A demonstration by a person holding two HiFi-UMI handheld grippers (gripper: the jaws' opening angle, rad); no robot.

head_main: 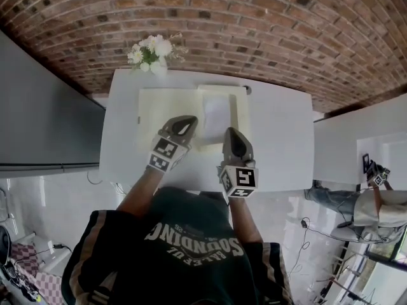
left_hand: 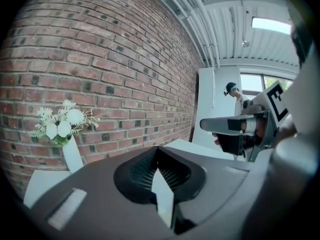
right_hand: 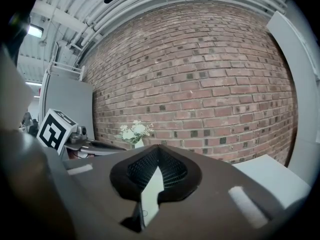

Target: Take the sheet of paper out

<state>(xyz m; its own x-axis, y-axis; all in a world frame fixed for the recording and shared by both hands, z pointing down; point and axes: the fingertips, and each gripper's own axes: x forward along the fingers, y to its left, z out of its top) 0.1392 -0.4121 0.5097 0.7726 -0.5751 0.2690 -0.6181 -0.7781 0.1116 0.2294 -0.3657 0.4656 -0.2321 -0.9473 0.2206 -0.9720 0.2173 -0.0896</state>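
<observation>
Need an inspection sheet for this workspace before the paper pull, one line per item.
Surface: white table.
Job's things: sheet of paper lies on the right part of the cream folder, not yet taken out.
Clutter: vase of white flowers at the table's far edge.
Grippers: left gripper and right gripper both shut, empty, over the folder.
Cables: thin cables on the floor, right.
Surroundings: brick wall; another person at right.
</observation>
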